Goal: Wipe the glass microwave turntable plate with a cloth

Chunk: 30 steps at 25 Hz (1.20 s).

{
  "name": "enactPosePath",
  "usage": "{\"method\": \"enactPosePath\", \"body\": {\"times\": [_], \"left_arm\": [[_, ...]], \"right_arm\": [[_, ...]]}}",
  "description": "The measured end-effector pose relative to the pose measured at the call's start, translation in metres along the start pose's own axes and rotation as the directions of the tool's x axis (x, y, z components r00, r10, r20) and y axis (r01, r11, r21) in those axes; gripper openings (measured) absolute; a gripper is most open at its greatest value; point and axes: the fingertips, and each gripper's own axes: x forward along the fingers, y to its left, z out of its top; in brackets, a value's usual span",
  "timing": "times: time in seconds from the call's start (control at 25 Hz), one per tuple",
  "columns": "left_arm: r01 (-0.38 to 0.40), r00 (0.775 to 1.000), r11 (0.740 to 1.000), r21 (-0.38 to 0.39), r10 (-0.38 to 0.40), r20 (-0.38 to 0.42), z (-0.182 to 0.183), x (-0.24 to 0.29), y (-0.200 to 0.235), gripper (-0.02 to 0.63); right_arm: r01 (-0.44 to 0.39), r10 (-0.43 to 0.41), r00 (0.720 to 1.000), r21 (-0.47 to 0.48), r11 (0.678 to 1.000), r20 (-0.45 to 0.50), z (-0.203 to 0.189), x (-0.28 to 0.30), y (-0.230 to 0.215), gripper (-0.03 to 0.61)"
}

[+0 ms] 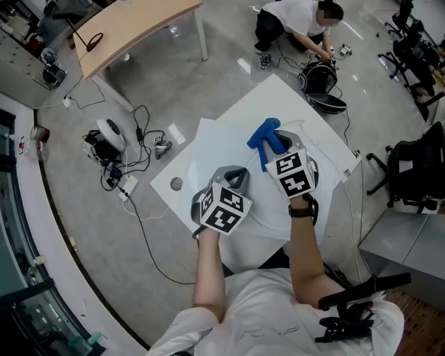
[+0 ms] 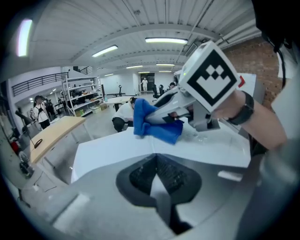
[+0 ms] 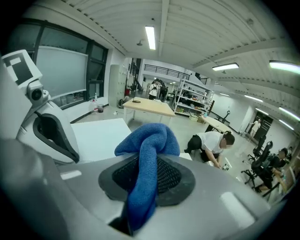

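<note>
**Blue cloth clamped over the glass plate**

At upper left of the head view a wooden table stands on the floor, with a tangle of cables below it. The white desk fills the centre. On it the left gripper has its fingers closed together at the tips, with nothing to be made out between them. Just right of it the right gripper has its fingers clamped on the blue cloth, which bulges out past the tips. The clear glass turntable plate lies flat on the desk under both grippers, its outline faint. At upper right a person crouches on the floor.
</note>
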Motion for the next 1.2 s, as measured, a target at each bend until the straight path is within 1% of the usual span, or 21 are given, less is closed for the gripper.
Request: {"method": "enactPosePath", "body": {"times": [0.12, 0.28, 0.44, 0.56, 0.8, 0.96, 1.08, 1.2], "left_arm": [[-0.014, 1.0, 1.0, -0.013, 0.014, 0.0, -0.001, 0.0, 0.003, 0.002], [-0.034, 0.999, 0.999, -0.017, 0.034, 0.001, 0.0, 0.002, 0.006, 0.002], [-0.059, 0.998, 0.998, -0.022, 0.059, -0.002, -0.004, 0.001, 0.008, 0.002], [-0.066, 0.998, 0.998, -0.014, 0.066, -0.001, -0.005, 0.002, 0.012, 0.002], [-0.081, 0.997, 0.997, 0.005, 0.081, -0.008, -0.004, 0.002, 0.012, 0.002], [-0.091, 0.996, 0.996, 0.016, 0.091, 0.005, -0.003, -0.001, 0.01, 0.002], [-0.099, 0.995, 0.995, 0.03, 0.099, 0.011, -0.006, -0.005, 0.007, 0.002], [-0.099, 0.995, 0.995, 0.033, 0.099, 0.01, -0.011, -0.009, 0.002, 0.002]], "right_arm": [[0.074, -0.074, 0.996, -0.003, 0.997, -0.046, -0.011, -0.006, -0.031, 0.078], [0.165, -0.161, 0.983, 0.042, 0.985, -0.088, -0.035, -0.028, -0.069, 0.078], [0.231, -0.22, 0.967, 0.079, 0.97, -0.131, -0.065, -0.055, -0.09, 0.078], [0.29, -0.271, 0.949, 0.109, 0.951, -0.162, -0.088, -0.079, -0.099, 0.078], [0.361, -0.326, 0.923, 0.163, 0.918, -0.207, -0.132, -0.128, -0.1, 0.077], [0.384, -0.342, 0.912, 0.177, 0.906, -0.228, -0.149, -0.157, -0.085, 0.077], [0.389, -0.346, 0.906, 0.158, 0.907, -0.245, -0.157, -0.176, -0.066, 0.077], [0.369, -0.331, 0.909, 0.123, 0.921, -0.253, -0.159, -0.19, -0.043, 0.077]]}}
